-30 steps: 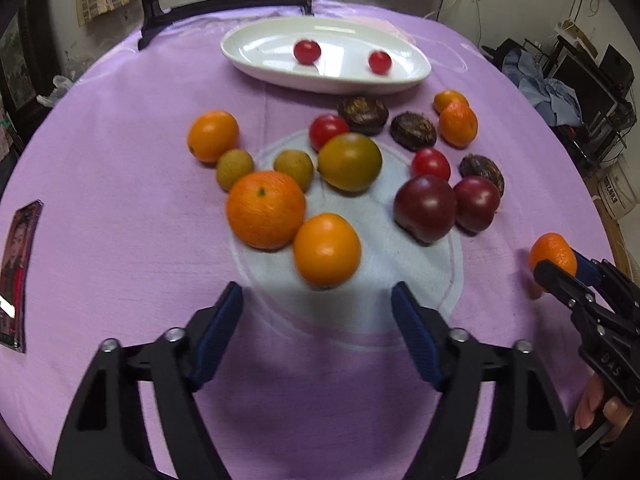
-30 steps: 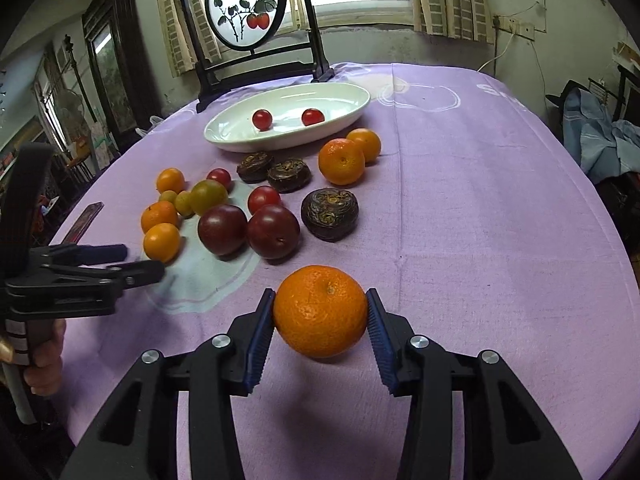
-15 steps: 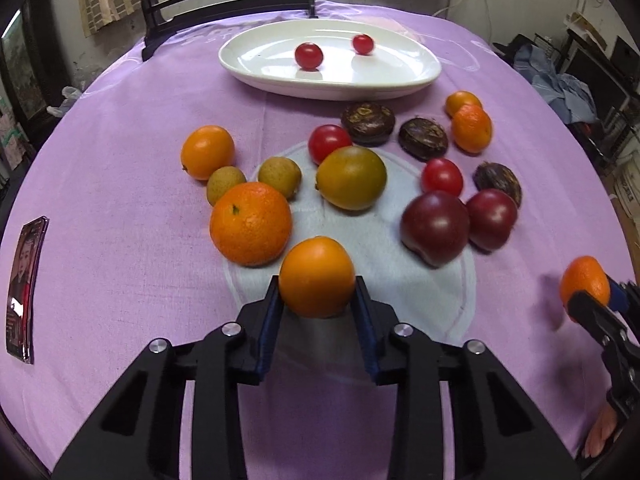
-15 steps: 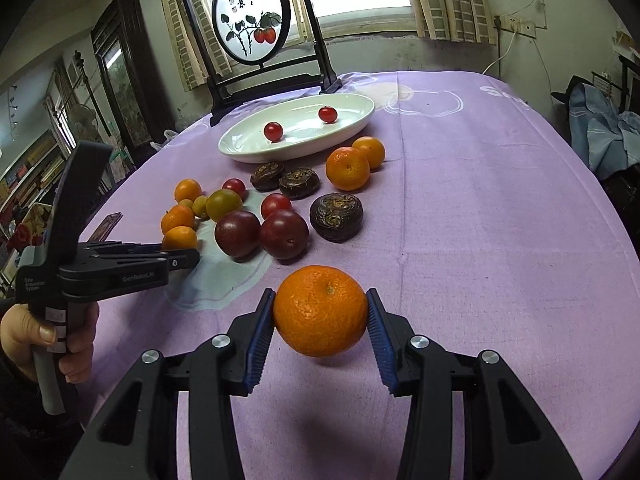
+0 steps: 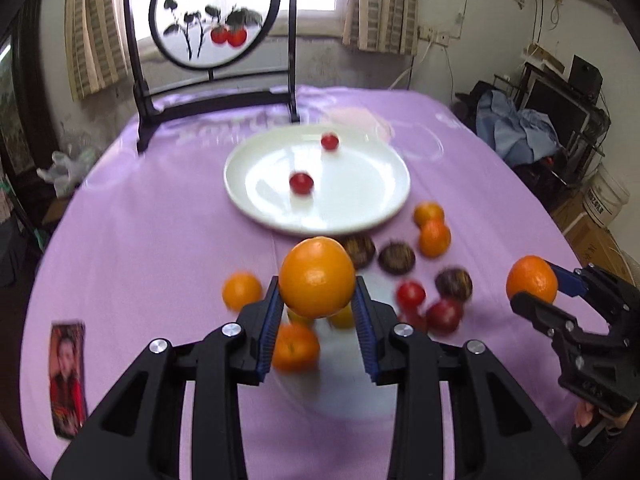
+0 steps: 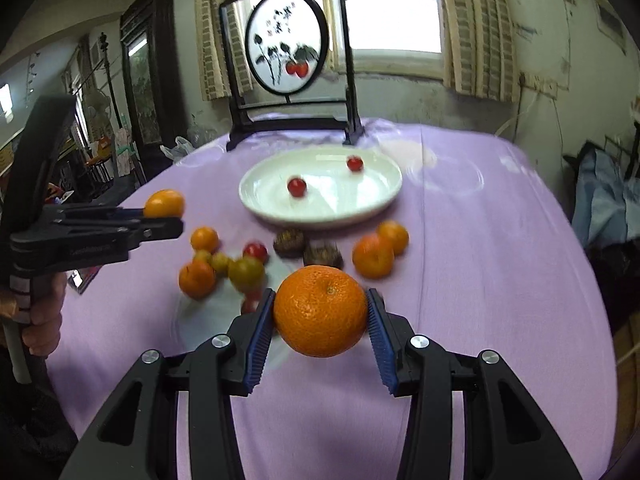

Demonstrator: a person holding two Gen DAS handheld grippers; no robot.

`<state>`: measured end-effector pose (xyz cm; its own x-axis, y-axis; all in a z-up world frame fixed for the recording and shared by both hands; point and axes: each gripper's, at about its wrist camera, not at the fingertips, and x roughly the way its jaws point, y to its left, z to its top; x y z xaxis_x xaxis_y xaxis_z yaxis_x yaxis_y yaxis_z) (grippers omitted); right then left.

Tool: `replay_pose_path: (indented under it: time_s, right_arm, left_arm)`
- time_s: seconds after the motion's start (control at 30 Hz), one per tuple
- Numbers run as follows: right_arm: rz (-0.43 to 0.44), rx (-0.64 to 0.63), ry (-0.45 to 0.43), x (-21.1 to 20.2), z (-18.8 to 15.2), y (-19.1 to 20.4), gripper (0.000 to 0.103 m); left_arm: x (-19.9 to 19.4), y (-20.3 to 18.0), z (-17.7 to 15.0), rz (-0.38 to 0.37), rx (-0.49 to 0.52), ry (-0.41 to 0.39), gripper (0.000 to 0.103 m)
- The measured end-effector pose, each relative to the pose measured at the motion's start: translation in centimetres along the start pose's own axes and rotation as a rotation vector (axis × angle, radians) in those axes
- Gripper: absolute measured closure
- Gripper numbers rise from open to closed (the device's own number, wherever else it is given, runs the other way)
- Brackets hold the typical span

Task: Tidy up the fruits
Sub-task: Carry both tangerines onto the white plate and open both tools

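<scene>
My left gripper (image 5: 317, 298) is shut on a smooth orange (image 5: 317, 277) and holds it above the fruit pile; it also shows in the right wrist view (image 6: 165, 205). My right gripper (image 6: 320, 318) is shut on a rough-skinned mandarin (image 6: 321, 310), lifted above the purple cloth; it shows at the right of the left wrist view (image 5: 531, 285). A white oval plate (image 5: 360, 208) lies beyond with two cherry tomatoes (image 5: 301, 182) in it. Oranges, plums, tomatoes and dark brown fruits (image 5: 397, 258) lie loose between the plate and me.
A framed round painted screen (image 5: 210, 16) stands at the table's far edge behind the plate. A photo card (image 5: 67, 376) lies on the cloth at the near left. Clutter and a bucket stand off the table to the right.
My left gripper closed on the smooth orange and lifted it off the cloth. My right gripper rose with the mandarin held in it. Both views have tilted up toward the plate.
</scene>
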<state>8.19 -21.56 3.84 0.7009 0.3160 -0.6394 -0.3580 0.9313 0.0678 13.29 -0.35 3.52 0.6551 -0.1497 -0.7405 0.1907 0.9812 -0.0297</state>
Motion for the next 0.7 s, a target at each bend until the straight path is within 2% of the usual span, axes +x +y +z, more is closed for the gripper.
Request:
replay_pose_path:
  time_s: [0.1, 0.3, 0.37, 0.5, 0.67, 0.7]
  right_arm:
    - [0.019, -0.028, -0.015, 2.1, 2.9, 0.5, 0.057]
    - [0.002, -0.022, 0.064, 9.7, 6.8, 0.4, 0.057]
    - [-0.009, -0.012, 0.108, 12.3, 7.4, 0.1, 0.057]
    - [-0.041, -0.017, 0.168, 16.1, 7.9, -0.3, 0.057]
    - [-0.044, 0.014, 0.211, 18.4, 7.8, -0.8, 0.057]
    - [-0.043, 0.024, 0.218, 18.7, 7.8, -1.0, 0.056]
  left_arm:
    - [2.1, 0.7, 3.1, 0.006, -0.019, 0.001, 0.069]
    - [9.6, 2.6, 7.6, 0.066, -0.069, 0.068, 0.069]
    - [11.9, 3.4, 8.1, 0.085, -0.091, 0.106, 0.069]
    - [15.2, 4.0, 8.5, 0.066, -0.11, 0.156, 0.069]
    - [18.0, 4.2, 8.6, 0.053, -0.124, 0.203, 0.069]
    - [18.2, 4.2, 8.5, 0.051, -0.128, 0.21, 0.066]
